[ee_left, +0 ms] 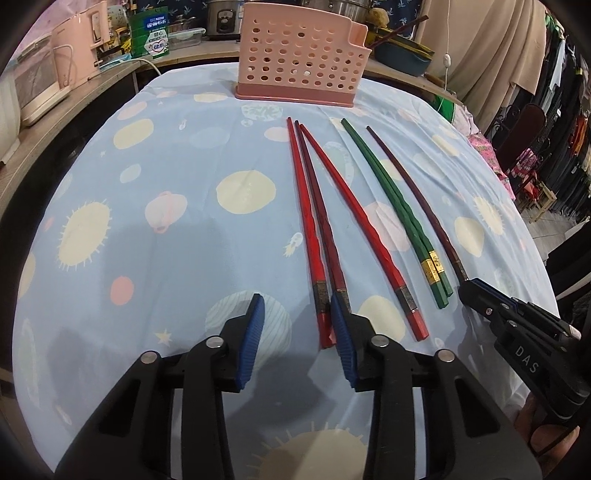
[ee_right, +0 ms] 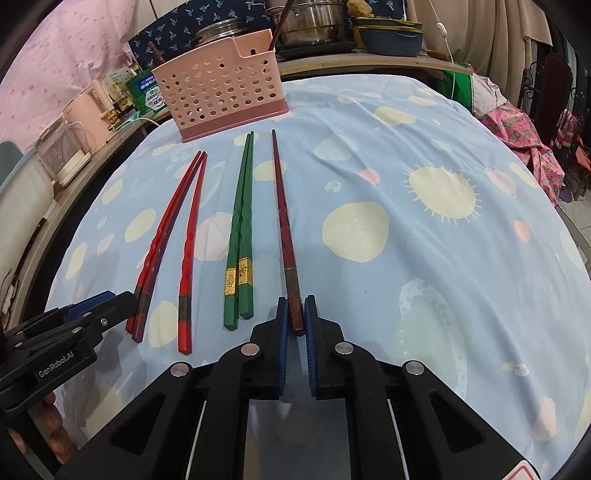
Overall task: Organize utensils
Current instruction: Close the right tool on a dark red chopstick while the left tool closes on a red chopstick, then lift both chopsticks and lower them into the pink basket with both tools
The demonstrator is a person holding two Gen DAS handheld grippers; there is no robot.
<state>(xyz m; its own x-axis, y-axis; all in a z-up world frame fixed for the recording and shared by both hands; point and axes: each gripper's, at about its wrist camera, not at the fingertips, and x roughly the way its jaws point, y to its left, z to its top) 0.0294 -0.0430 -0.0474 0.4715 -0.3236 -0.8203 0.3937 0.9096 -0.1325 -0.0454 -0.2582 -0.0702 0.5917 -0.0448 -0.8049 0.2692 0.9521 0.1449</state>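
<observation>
Several chopsticks lie side by side on the blue patterned tablecloth (ee_left: 147, 192), in front of a pink perforated holder (ee_left: 299, 62) (ee_right: 221, 92). From left to right they are two red ones (ee_left: 303, 221) with a dark red one between, a green pair (ee_left: 391, 206) (ee_right: 240, 229), and a single maroon one (ee_right: 282, 221). My right gripper (ee_right: 296, 301) is shut on the near end of the maroon chopstick, and it shows at the right in the left wrist view (ee_left: 467, 286). My left gripper (ee_left: 297, 306) is open. The leftmost red chopstick's end lies between its pads, close to the right pad (ee_left: 341, 332).
Behind the table a counter holds a pale kettle (ee_right: 92, 107), steel pots (ee_right: 314, 22), a blue dish (ee_right: 391, 40) and packages. Clothes hang at the far right (ee_left: 569, 147). The tablecloth to the right of the maroon chopstick shows only its printed suns.
</observation>
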